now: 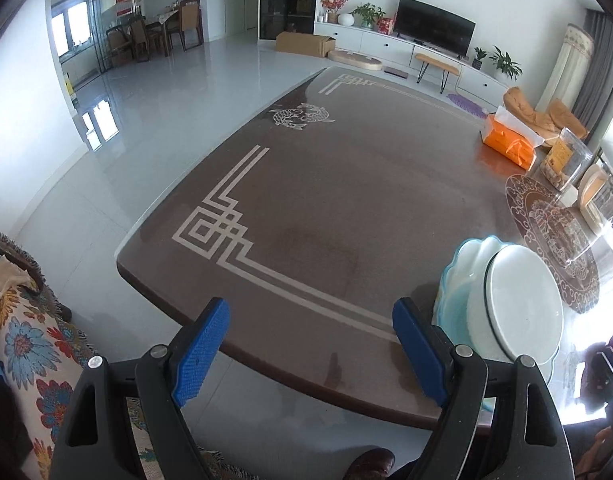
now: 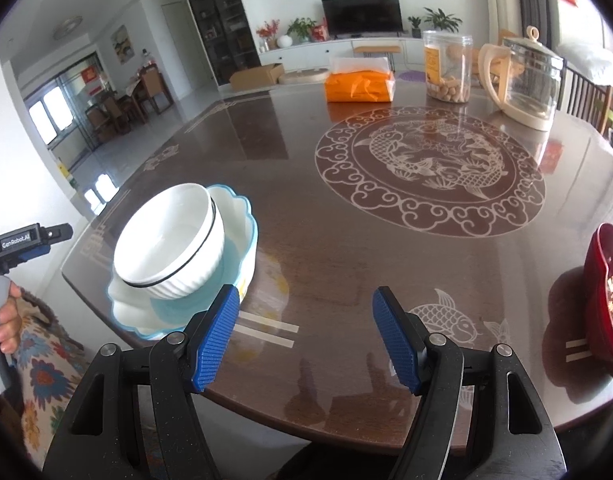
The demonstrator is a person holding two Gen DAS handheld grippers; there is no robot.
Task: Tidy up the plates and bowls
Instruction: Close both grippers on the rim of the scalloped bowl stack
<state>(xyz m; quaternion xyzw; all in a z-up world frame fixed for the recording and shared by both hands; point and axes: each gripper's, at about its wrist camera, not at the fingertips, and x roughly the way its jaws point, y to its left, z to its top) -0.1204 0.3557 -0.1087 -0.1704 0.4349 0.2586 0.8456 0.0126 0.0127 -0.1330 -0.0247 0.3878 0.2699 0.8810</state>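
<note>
Both tongs stand with fingers apart and carry nothing: the left gripper is aimed over the near table edge, and the right gripper hangs just beside the stacked dishes. Nested for compact storage, the white bowl sits tilted inside the scalloped blue-rimmed plate, and this stack rests on the brown patterned table near the front-left edge, within reach of either tool. By this arrangement the stacking step appears complete, though no final storage place is visible. At the far right edge a red tray rests partly in view. Farther back, clear of the work zone, stand an orange tissue pack, a snack jar and a glass kettle.
</note>
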